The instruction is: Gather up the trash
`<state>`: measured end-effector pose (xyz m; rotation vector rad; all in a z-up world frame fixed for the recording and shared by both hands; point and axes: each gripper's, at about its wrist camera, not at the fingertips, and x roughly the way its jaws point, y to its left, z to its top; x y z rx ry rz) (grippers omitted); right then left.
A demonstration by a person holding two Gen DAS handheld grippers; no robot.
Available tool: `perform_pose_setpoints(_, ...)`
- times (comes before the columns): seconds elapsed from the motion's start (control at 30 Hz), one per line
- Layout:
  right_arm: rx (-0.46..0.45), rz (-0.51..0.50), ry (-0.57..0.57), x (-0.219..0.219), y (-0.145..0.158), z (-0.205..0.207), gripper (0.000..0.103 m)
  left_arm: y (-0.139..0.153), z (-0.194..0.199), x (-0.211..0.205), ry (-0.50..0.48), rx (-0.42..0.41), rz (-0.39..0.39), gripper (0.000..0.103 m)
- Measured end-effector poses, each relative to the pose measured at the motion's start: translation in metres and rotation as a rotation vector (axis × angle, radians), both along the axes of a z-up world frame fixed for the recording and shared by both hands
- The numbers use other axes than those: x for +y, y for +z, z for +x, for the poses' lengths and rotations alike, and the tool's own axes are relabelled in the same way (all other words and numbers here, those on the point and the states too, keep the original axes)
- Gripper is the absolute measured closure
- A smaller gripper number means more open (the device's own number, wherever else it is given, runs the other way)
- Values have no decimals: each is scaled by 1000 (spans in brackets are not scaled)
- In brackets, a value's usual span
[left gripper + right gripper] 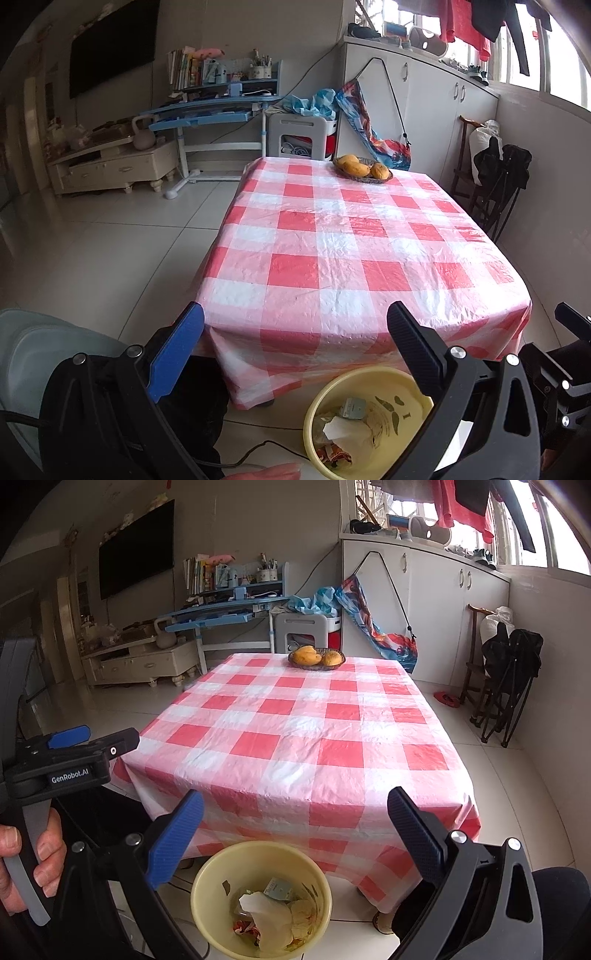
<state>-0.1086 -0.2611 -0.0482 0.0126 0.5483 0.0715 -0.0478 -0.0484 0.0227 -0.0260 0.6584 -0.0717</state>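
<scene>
A yellow bin stands on the floor in front of the table, holding crumpled paper and wrappers. It also shows in the left wrist view, with the trash inside. My right gripper is open and empty, held above the bin. My left gripper is open and empty, above and left of the bin; it shows from the side in the right wrist view. The table with the red-and-white checked cloth lies ahead of both.
A basket of mangoes sits at the table's far edge, also seen in the left wrist view. A folded black chair stands at the right wall. A blue desk and a TV cabinet stand behind.
</scene>
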Motion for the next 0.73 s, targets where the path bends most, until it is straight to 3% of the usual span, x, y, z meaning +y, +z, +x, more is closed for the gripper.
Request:
perform_pose_setpoints(0.17,8,-12,3,3,-1,2,8,-6,0,1,52,6,32,7)
perform_pose_setpoints(0.43,4,-12,3,4,0,1,8,-2,-14,-23,-12,-77,153,7)
perform_pose_setpoints(0.5,1,-9,0,4,0,2,8,-1,-12,-23,-25,-73,142,7)
perform_pose_setpoints(0.6,-4,-7,-4,3,1,1,8,-1,-9,-18,-61,-65,60,7)
perform_pose_setpoints(0.73,-8,-6,-7,3,2,1,8,-4,-4,-17,-49,-7,93,7)
